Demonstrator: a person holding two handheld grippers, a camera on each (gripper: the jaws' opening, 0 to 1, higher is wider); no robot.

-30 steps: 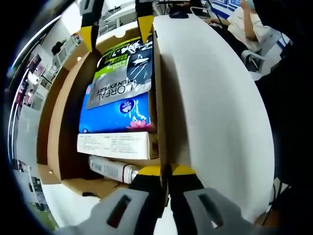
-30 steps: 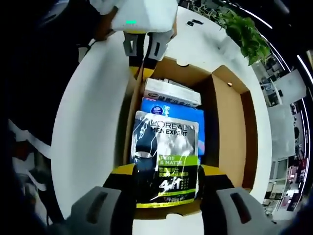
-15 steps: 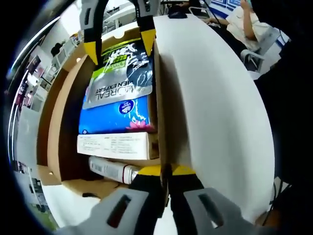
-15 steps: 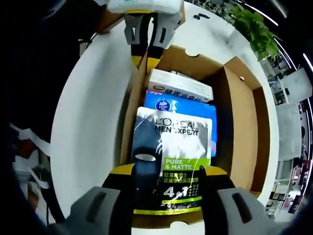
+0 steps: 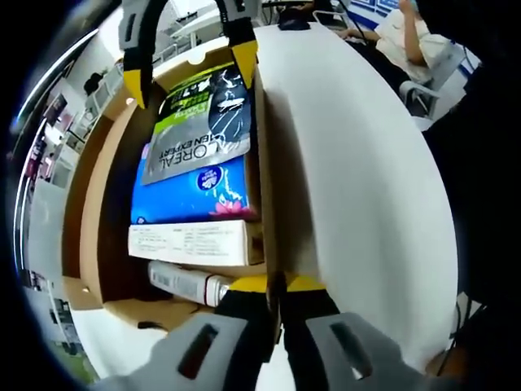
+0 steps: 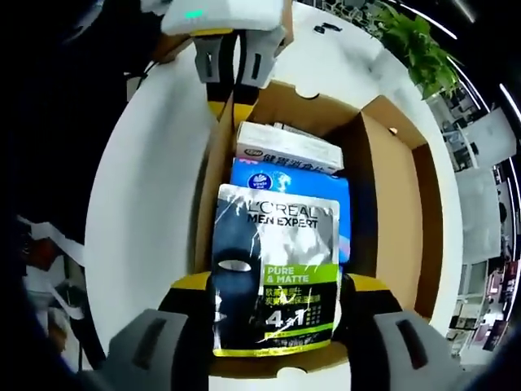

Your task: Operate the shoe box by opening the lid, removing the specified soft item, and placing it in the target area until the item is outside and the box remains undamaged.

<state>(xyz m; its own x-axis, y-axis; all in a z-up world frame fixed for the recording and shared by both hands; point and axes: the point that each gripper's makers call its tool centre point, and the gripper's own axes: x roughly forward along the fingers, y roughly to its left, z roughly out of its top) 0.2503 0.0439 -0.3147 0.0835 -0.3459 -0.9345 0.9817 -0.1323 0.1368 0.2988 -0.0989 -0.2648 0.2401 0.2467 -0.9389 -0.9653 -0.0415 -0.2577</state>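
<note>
Open box (image 6: 391,212) on the white table (image 6: 146,187). Right gripper (image 6: 273,314), lower centre, fingers grasping the pouch (image 6: 275,269) at its near edge above the blue pack (image 6: 285,175). Left gripper (image 5: 275,287), fingers clenched on the box's side wall, upper centre opposite.
</note>
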